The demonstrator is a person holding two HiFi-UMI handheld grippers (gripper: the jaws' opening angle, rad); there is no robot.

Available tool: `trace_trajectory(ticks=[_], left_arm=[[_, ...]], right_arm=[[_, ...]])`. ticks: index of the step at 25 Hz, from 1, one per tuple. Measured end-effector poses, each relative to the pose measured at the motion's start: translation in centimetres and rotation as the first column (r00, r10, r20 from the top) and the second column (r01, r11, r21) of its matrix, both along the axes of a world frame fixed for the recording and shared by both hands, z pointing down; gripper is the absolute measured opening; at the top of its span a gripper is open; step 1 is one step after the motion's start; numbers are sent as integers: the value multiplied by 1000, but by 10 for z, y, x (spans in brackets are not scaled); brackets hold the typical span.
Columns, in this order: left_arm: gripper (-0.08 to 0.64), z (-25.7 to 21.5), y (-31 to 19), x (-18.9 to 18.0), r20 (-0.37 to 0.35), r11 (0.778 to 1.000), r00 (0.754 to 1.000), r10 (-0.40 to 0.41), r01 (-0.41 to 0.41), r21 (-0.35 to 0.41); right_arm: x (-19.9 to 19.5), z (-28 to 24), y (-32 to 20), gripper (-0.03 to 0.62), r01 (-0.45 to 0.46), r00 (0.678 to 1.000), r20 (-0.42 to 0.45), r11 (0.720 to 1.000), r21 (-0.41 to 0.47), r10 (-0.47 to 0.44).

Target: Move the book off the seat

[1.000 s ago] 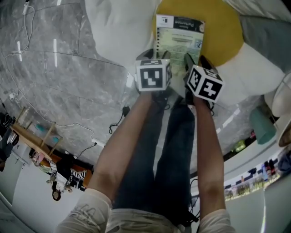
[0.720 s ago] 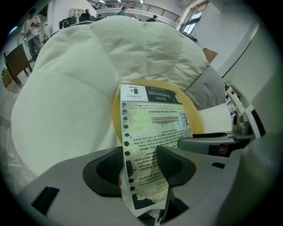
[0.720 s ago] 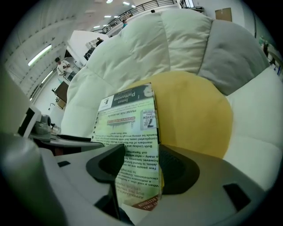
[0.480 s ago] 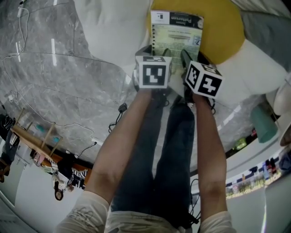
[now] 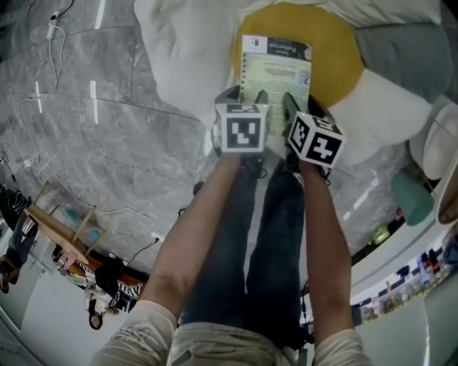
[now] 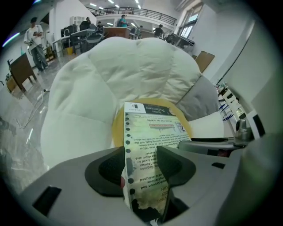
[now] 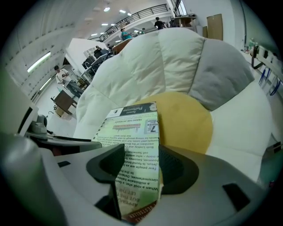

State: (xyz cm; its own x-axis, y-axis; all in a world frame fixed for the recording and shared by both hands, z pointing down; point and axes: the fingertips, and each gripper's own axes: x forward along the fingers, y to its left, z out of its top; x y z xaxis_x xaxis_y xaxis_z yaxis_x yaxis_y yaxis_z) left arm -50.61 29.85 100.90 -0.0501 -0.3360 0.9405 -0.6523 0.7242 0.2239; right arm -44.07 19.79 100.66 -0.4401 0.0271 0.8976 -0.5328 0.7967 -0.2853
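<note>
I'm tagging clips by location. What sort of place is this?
Probably a large open-plan office or lab hall: desks with people at the back, a railed upper gallery under ceiling lights, and a polished stone-look floor around the cushioned seat.

free: marble floor (image 5: pixel 107 143) at left | obstacles: white cushions (image 5: pixel 179 50) ringing yellow seat (image 5: pixel 336 50)

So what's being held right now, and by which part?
The book, by its near end: left hand-held gripper at its left side, right hand-held gripper at its right. The left jaws have just been opening, yet the book sits between them.
</note>
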Motion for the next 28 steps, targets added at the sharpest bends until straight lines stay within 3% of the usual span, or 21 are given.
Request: trace_trajectory(ticks=[9,16,24,28], left_arm=[[230,-132,-55,1,95,996,995,41,-48,73],[230,-244,-106,27,139,987,988,71,-90,131],[230,-363,-178,82,202,941,957,206,-250,226],[230,-411,-212,115,243,898,927,286,-348,270]], right_arm=[[7,-131,-51,250,-59,992,113,996,68,52],[38,-248,-100,249,-150,974,190,978,144,122],[109,-373,-159,229,-358,910,300,907,220,286],[151,-422,-183,228,-469,860,352,844,258,370]])
